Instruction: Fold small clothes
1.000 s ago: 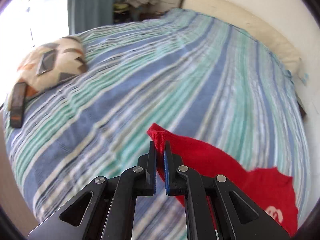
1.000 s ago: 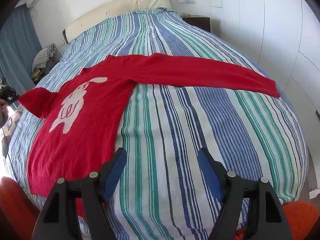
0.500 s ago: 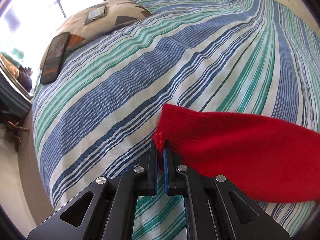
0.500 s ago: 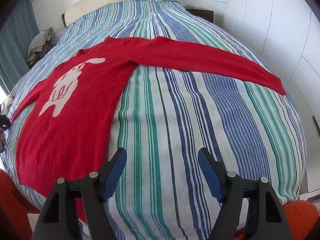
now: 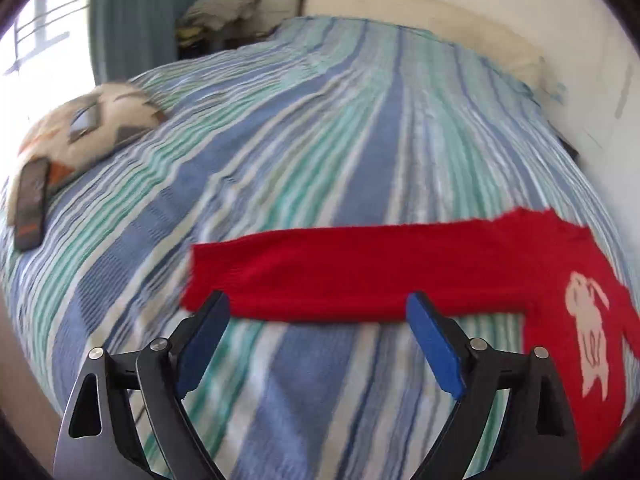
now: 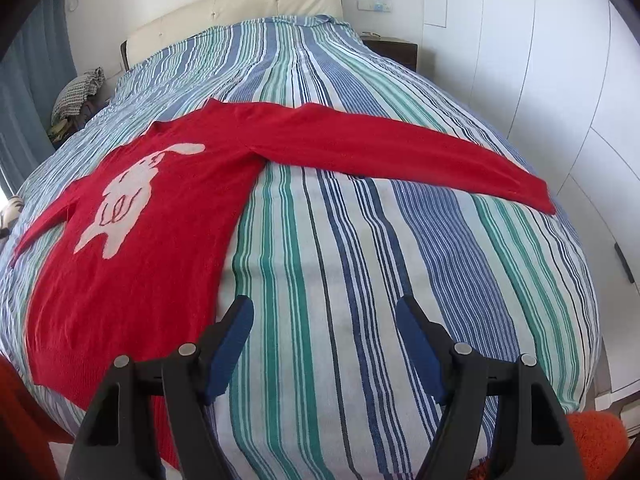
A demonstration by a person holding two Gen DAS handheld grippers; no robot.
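- Red sweater (image 6: 160,216): lies face up on the striped bed (image 6: 360,280), its white rabbit motif (image 6: 128,196) showing; body toward the left of the right wrist view, both sleeves stretched outward.
- Left claw (image 5: 318,316): jaws have just been opening and now stand spread wide, with nothing pinched. Half a second ago they were pressed together on the cuff of the left sleeve (image 5: 340,272); that cuff now lies flat on the bed, just beyond the blue pads (image 5: 434,344). The view is motion-blurred.
- Right claw (image 6: 324,324): jaws spread apart and empty, hovering over bare bedspread beside the sweater's hem, as in the earlier frames.
- Right sleeve (image 6: 400,152): extended across the bed toward the wardrobe side, unfolded.
- Meaning for the task: the release appears to complete the laying-out of the garment; no fold has yet been made. The likely next step is to regrip a sleeve or side edge and bring it over the body.
- Bystanders: a patterned pillow (image 5: 92,128) and a dark phone-like object (image 5: 30,204) rest near the bed's far edge, well apart from the sweater.
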